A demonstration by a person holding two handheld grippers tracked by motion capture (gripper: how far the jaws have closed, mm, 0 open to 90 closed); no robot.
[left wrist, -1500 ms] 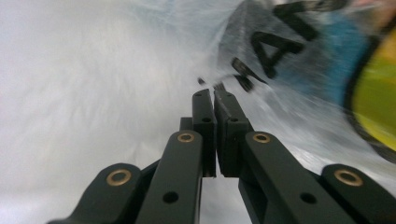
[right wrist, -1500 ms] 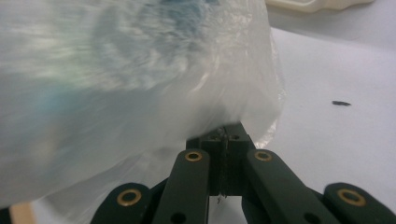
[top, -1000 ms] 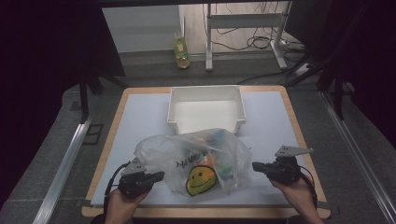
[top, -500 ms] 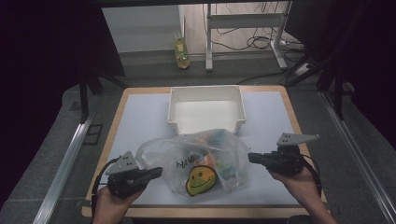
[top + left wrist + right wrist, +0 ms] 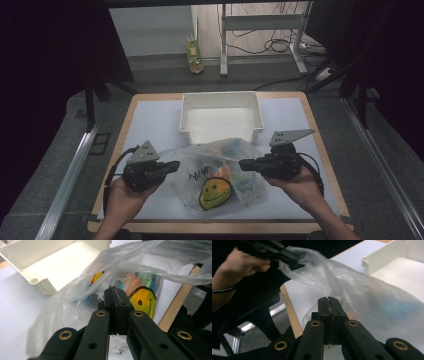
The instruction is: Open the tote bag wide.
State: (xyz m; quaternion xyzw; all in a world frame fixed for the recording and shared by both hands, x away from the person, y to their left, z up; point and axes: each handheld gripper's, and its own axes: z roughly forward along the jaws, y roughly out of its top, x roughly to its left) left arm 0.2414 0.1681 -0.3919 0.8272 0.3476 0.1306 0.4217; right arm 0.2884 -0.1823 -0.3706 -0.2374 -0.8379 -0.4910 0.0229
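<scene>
A clear plastic bag (image 5: 222, 162) with a yellow smiley face (image 5: 214, 192) and colourful packets inside lies on the white mat, its two sides pulled up. My left gripper (image 5: 175, 165) is shut on the bag's left edge and my right gripper (image 5: 242, 163) on its right edge. In the left gripper view the closed jaws (image 5: 115, 293) pinch film, with the bag (image 5: 75, 297) and smiley (image 5: 143, 301) beyond. In the right gripper view the shut jaws (image 5: 329, 302) hold the bag's film (image 5: 367, 292), which stretches to the other gripper (image 5: 272, 251) at the upper left.
An empty white tray (image 5: 220, 117) stands just behind the bag, its corner close in the left gripper view (image 5: 50, 262) and the right gripper view (image 5: 392, 257). The table's wooden rim (image 5: 320, 145) borders the mat. A bottle (image 5: 194, 52) stands on the floor beyond.
Both hands have risen, and the right one has also moved in toward the bag. The bag's two edges have come up with the grippers while its contents stay on the mat.
</scene>
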